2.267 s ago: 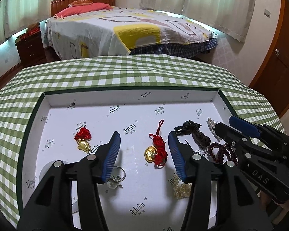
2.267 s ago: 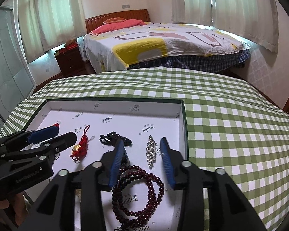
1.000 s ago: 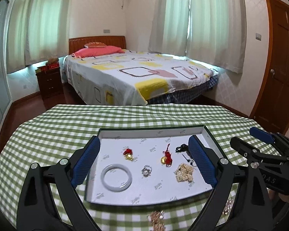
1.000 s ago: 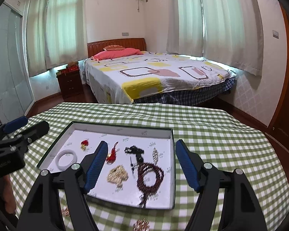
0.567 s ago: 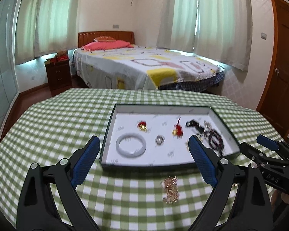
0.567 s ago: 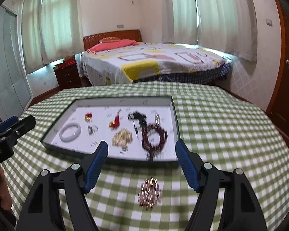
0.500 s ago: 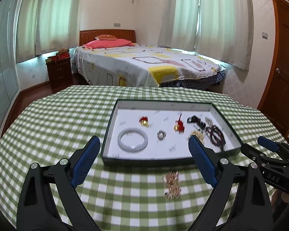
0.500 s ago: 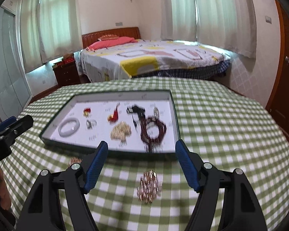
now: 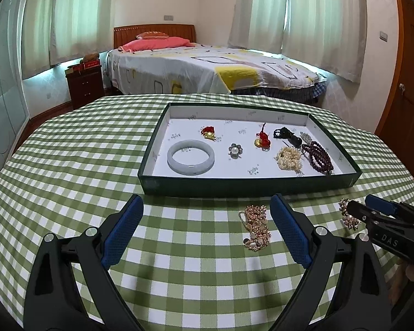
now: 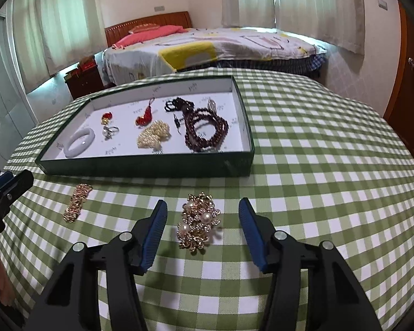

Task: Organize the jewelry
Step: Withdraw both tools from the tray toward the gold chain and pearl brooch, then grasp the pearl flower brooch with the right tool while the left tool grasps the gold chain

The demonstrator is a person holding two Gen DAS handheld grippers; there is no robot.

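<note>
Gold brooch (image 10: pixel 198 222) between parted right claw (image 10: pixel 202 230), tablecloth (image 10: pixel 317 193)

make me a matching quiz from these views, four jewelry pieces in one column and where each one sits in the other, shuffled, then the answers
Column 1
1. white bangle
2. dark red bead bracelet
3. gold chain
4. gold pearl cluster

Column 2
A. on the tablecloth, between the open jaws of the right gripper
B. in the tray, left part
C. on the tablecloth, just inside the left gripper's right-hand finger
D. in the tray, right end

Pairs: 1-B, 2-D, 3-C, 4-A
</note>
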